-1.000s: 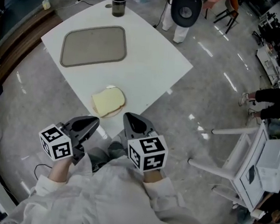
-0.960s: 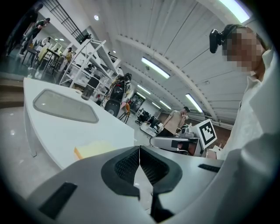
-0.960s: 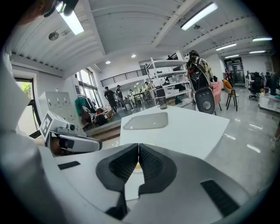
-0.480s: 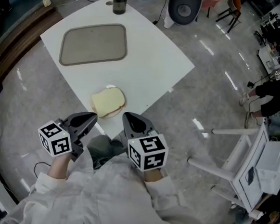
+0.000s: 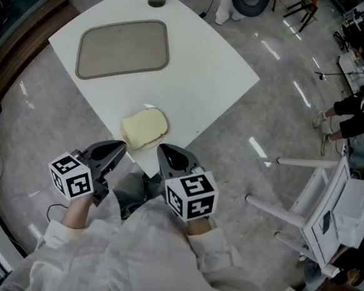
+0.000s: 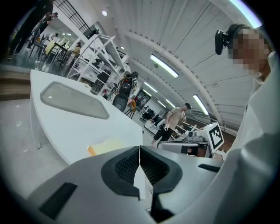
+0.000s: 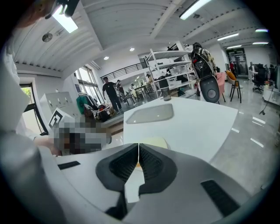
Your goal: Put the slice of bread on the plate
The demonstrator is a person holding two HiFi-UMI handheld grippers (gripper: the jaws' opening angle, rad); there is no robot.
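Risk first: the slice of bread [image 5: 144, 127] lies close to the near corner of the white table [image 5: 207, 62], seemingly already on a small plate [image 5: 145, 146] that it almost covers, with only a thin rim showing. Whether it rests squarely on the plate I cannot tell. Any careless push toward 6 o'clock could slide plate and bread off that corner. If the slice needs shifting, a hard pinch would likely dent or tear the soft crumb, and a one-sided grip could let it sag or fold.

The left gripper [image 5: 116, 148] has its jaws pressed together with nothing between them, and the right gripper [image 5: 163, 149] is likewise closed and empty. Both are held close to the person's body at about 6 o'clock from the bread, off the table's corner and clear of it. They sit side by side, their tips aimed toward 12 o'clock and tilted somewhat downward, with the marker cubes nearest the sleeves.

A grey tray [image 5: 124, 48] rests at 11 o'clock from the bread, well apart.
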